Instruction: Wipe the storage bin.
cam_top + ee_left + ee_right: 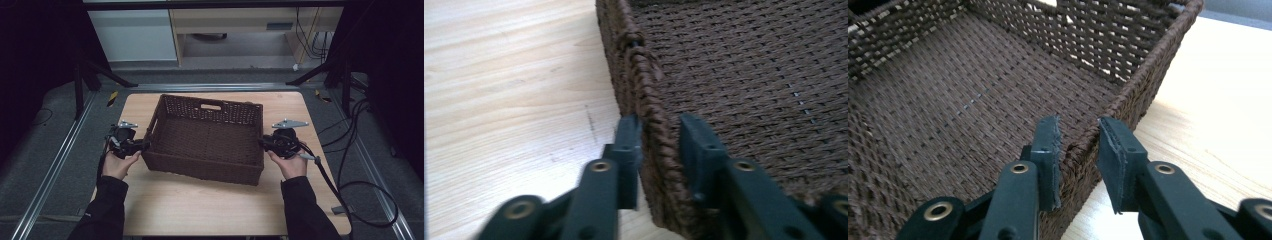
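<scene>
Basket (205, 137) btwn claws: L claw (659, 145), R claw (1078, 150) each straddle rim, part-open, not clamped.

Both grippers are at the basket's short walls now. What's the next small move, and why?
Probably close both fully before lifting. The left gripper straddles the basket rim, outer pad touching, inner pad apart. The right gripper also straddles its rim with visible gaps. Neither grip looks firm yet.

I can read no text, label, brand, number or sign anywhere around my wicker basket (205, 142).
</scene>
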A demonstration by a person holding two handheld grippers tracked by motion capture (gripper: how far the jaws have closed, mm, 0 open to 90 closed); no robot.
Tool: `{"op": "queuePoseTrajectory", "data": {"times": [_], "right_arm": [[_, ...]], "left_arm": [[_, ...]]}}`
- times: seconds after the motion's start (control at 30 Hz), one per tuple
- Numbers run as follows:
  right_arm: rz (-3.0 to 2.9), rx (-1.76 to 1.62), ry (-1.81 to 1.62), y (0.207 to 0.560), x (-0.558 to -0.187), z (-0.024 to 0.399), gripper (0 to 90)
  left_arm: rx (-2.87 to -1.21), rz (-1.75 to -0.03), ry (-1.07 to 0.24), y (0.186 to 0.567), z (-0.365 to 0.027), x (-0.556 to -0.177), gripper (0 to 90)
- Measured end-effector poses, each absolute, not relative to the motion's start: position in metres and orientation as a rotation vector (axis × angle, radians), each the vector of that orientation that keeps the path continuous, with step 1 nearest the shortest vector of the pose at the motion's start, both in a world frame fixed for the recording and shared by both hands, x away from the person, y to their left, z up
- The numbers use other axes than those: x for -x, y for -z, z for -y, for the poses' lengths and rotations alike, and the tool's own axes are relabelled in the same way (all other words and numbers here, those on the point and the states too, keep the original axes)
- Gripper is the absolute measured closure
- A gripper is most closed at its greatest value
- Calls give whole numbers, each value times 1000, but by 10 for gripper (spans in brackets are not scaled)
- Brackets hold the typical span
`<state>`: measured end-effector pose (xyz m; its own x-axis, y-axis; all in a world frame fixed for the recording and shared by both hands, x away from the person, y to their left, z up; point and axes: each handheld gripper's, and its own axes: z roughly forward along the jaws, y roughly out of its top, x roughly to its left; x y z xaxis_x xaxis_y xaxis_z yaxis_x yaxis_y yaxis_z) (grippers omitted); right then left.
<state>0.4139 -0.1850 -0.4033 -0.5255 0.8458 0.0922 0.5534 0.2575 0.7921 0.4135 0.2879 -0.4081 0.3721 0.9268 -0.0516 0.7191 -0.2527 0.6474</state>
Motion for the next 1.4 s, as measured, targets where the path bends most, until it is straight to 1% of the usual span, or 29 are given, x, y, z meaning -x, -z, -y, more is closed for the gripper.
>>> {"op": "queuePoseTrajectory", "data": {"times": [0.17, 0.3, 0.4, 0.53, 0.8, 0.87, 0.93, 1.03, 1.2, 1.3, 1.4], "right_arm": [[-2117, -1284, -1151, 400, -423, 188, 669], [-2113, -1287, -1137, 404, -431, 182, 671], [-2125, -1280, -1093, 409, -433, 179, 677], [-2137, -1281, -1083, 408, -431, 179, 699], [-2178, -1284, -1047, 405, -421, 177, 691], [-2185, -1284, -1037, 404, -417, 177, 686], [-2193, -1288, -1031, 402, -413, 177, 682], [-2208, -1290, -1035, 400, -412, 178, 661], [-2152, -1289, -1058, 399, -420, 178, 586], [-2119, -1307, -1047, 402, -427, 178, 582], [-2114, -1309, -1026, 406, -430, 177, 602]], "left_arm": [[-2031, -1442, -509, 411, -285, -420, 793], [-2027, -1436, -491, 411, -288, -423, 800], [-2035, -1425, -484, 409, -290, -423, 770], [-2034, -1417, -490, 407, -291, -421, 701], [-2022, -1397, -486, 398, -295, -413, 670], [-2023, -1406, -487, 398, -297, -412, 689], [-2011, -1408, -471, 398, -298, -412, 743], [-2018, -1412, -474, 398, -297, -413, 789], [-1997, -1422, -472, 400, -298, -419, 814], [-1975, -1429, -479, 402, -300, -423, 822], [-1967, -1429, -489, 403, -300, -424, 821]]}}
